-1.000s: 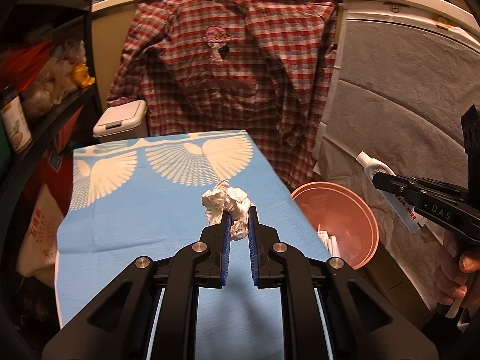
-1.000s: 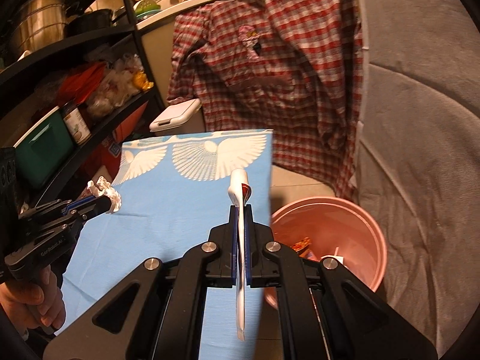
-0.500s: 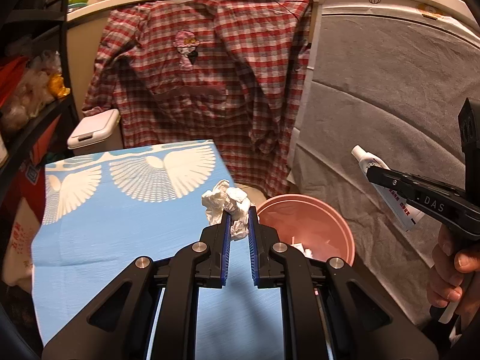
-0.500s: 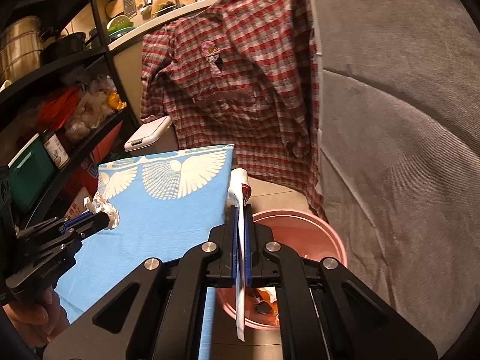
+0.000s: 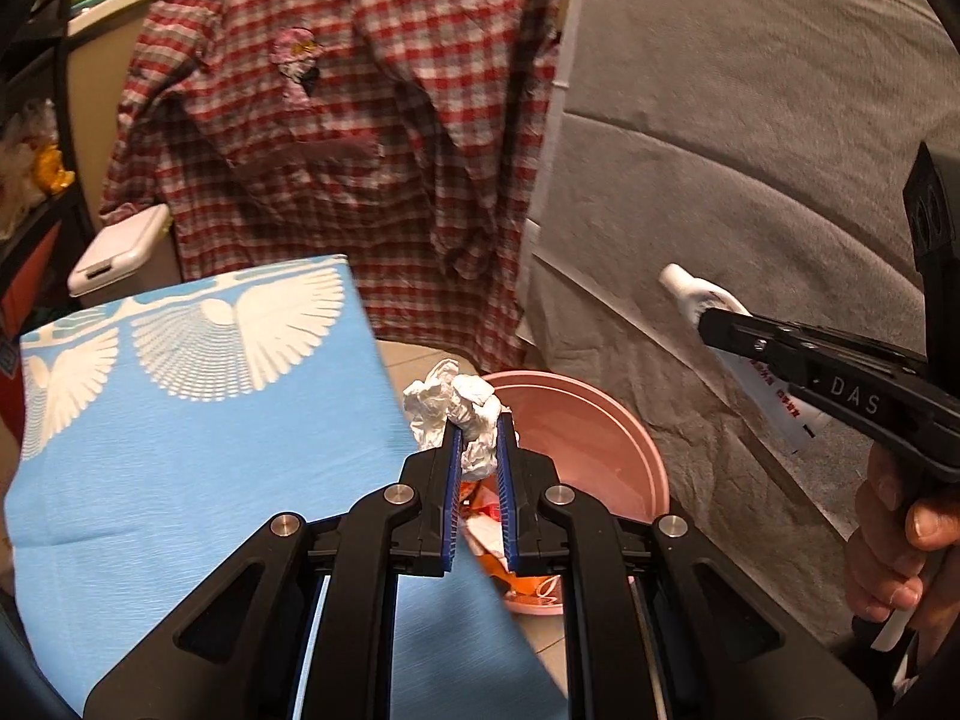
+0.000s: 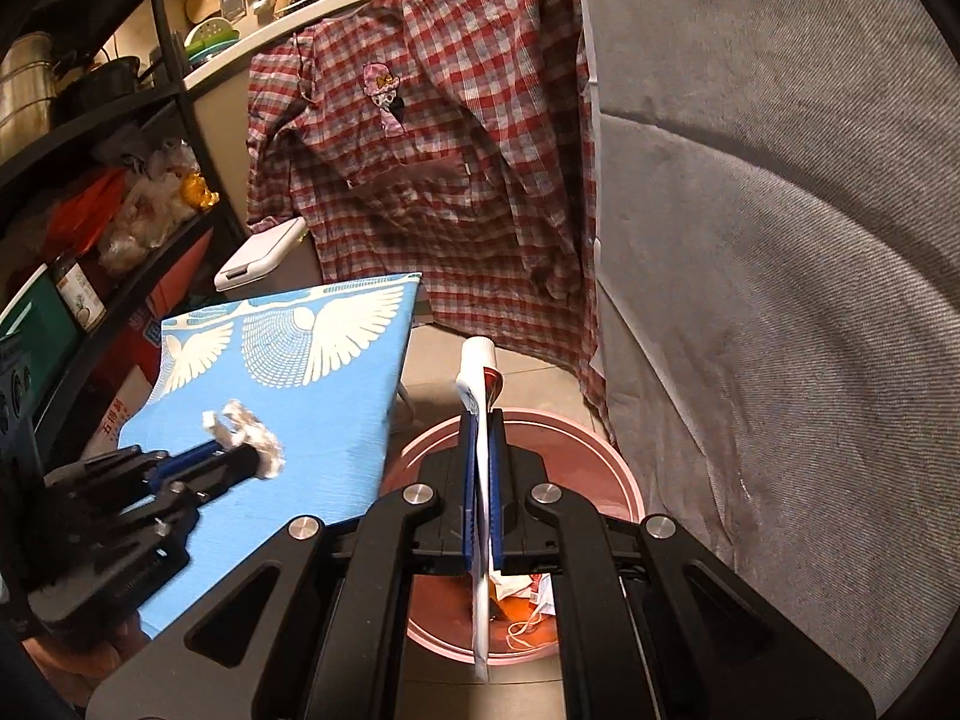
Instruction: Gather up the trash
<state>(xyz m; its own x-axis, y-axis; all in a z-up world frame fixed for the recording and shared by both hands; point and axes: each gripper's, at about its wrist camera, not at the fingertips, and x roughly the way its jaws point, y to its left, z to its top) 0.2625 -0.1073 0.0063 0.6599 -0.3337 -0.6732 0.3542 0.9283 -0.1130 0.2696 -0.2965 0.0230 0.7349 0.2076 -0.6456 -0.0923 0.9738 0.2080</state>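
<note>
My left gripper (image 5: 477, 438) pinches a crumpled tissue (image 5: 453, 405), light and soft, at the bin (image 5: 606, 420) rim. My right gripper (image 6: 480, 420), fingers nearly shut, clamps a flattened, limp tube (image 6: 477, 369) mid-body above the bin; both should drop freely.

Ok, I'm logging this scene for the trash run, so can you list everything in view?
tissue: one, white, crumpled, between the left gripper's pads
tube: one, white, flattened, clamped in the right gripper
bin: one, pink, on the floor, holds wrappers
cloth: one, blue with white wings, covers the surface left of the bin
shirt: one, red plaid, hangs behind
cover: one, grey, right side
lidded bin: one, white, behind the cloth
shelves: dark, left, hold pots, bags, a jar
left gripper: black, shut on the tissue
right gripper: black, shut on the tube
</note>
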